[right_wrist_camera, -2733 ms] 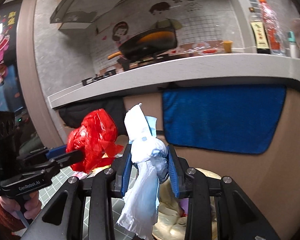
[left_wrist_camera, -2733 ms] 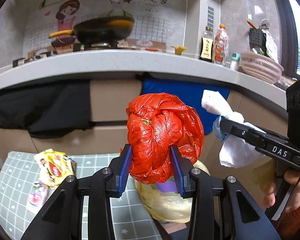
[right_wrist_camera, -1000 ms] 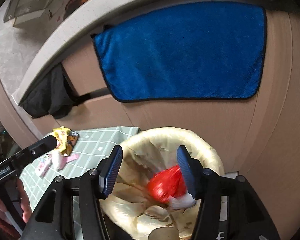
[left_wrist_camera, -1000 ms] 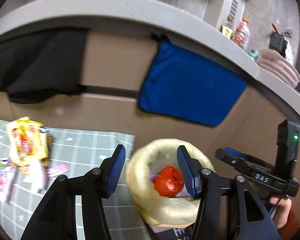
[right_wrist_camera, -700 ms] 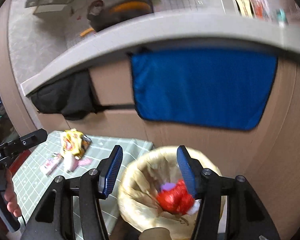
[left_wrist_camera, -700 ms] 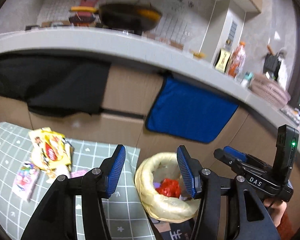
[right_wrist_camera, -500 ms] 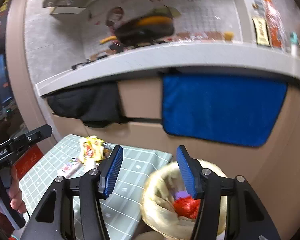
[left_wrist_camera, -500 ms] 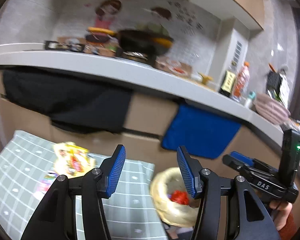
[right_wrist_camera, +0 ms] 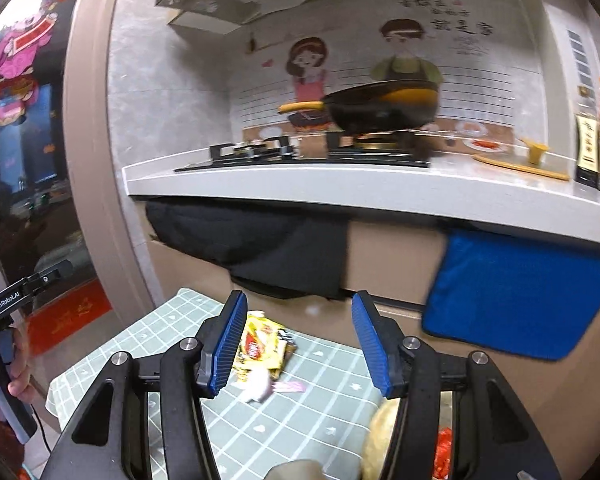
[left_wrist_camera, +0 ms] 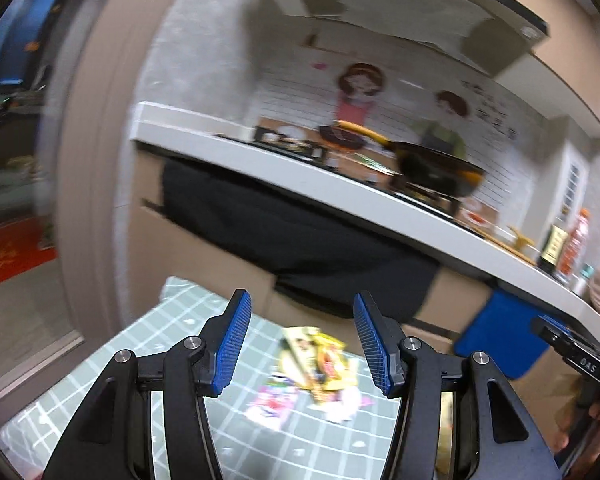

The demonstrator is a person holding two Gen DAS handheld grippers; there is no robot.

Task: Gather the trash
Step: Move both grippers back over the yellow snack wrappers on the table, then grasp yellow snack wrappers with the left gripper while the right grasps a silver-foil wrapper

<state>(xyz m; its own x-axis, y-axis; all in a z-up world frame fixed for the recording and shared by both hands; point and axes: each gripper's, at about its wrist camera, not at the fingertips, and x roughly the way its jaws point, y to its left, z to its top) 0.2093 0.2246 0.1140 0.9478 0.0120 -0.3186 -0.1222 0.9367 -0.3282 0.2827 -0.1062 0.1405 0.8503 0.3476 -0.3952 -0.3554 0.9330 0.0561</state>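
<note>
Both grippers hang above the checked green mat [right_wrist_camera: 324, 408] with nothing in them. The left gripper [left_wrist_camera: 300, 338] has its jaws spread wide, the blue pads well apart, and the right gripper [right_wrist_camera: 298, 334] stands the same way, wide and empty.

The remaining trash lies in a small cluster on the mat: a yellow snack wrapper [right_wrist_camera: 260, 346], a crumpled whitish scrap [right_wrist_camera: 258, 386] just beside it, and a pink wrapper [left_wrist_camera: 274, 400] touching the pile on its near side. In the right wrist view the lined bin [right_wrist_camera: 378, 436] sits at the mat's right end, low in the frame, with a red bag [right_wrist_camera: 444, 454] showing inside it. The wrappers are well apart from the bin, closer to the cupboard fronts under the counter [right_wrist_camera: 340, 186], where a black cloth [right_wrist_camera: 260, 248] and a blue towel [right_wrist_camera: 516, 292] hang.

The likely next step is a reach down to the wrapper pile. The risks are several. The left wrist view is smeared by motion, so a descent judged from it could land beside the target. The wrappers are flat and slick; pads closing from above may skid over them or pinch the mat instead. Because the pieces overlap, gripping one could drag or scatter the others. With both grippers aimed at the same small cluster, they might also collide.
</note>
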